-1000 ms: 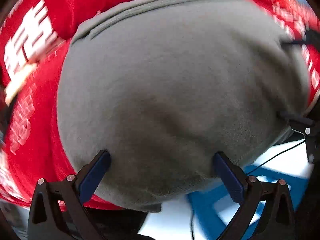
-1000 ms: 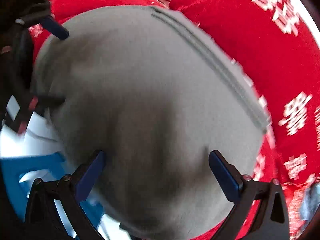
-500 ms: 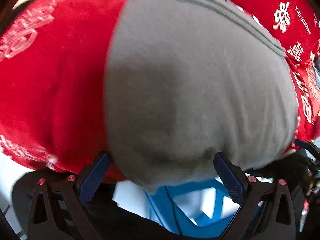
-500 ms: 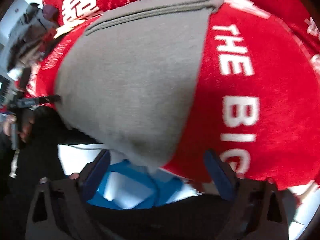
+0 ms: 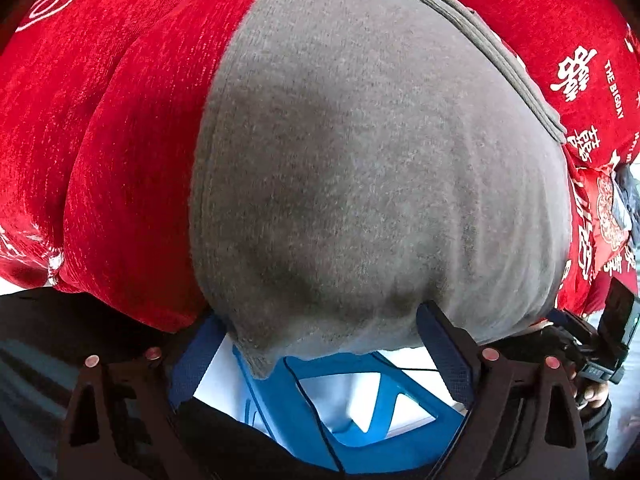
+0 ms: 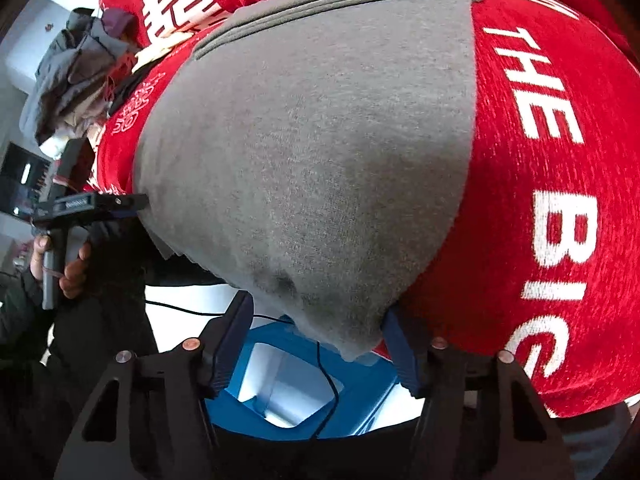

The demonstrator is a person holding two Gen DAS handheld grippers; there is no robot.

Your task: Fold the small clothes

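Note:
A grey knit garment [image 5: 360,168] lies flat on a red cloth [image 5: 120,120] printed with white lettering, its near edge hanging over the table's edge. My left gripper [image 5: 316,344] points down at the garment's near left corner. Its jaws are closing, the hanging corner is between them, and the pads do not press on it. My right gripper [image 6: 316,340] is at the near right corner of the garment [image 6: 320,160]. Its jaws are closing too, with the cloth tip close to the right pad [image 6: 400,344] and no grip. A hand holds the left gripper [image 6: 92,204] at the left of the right wrist view.
Below the table's edge stands a blue plastic frame [image 5: 360,420] on a white floor, with a thin black cable [image 6: 328,384] across it. A pile of clothes [image 6: 76,80] lies on the far end of the red cloth [image 6: 540,200]. The person's dark sleeve [image 6: 100,320] is nearby.
Both grippers have rolled and moved out to the garment's two near corners at the table's edge. The right jaws have narrowed a good deal, the left only slightly.

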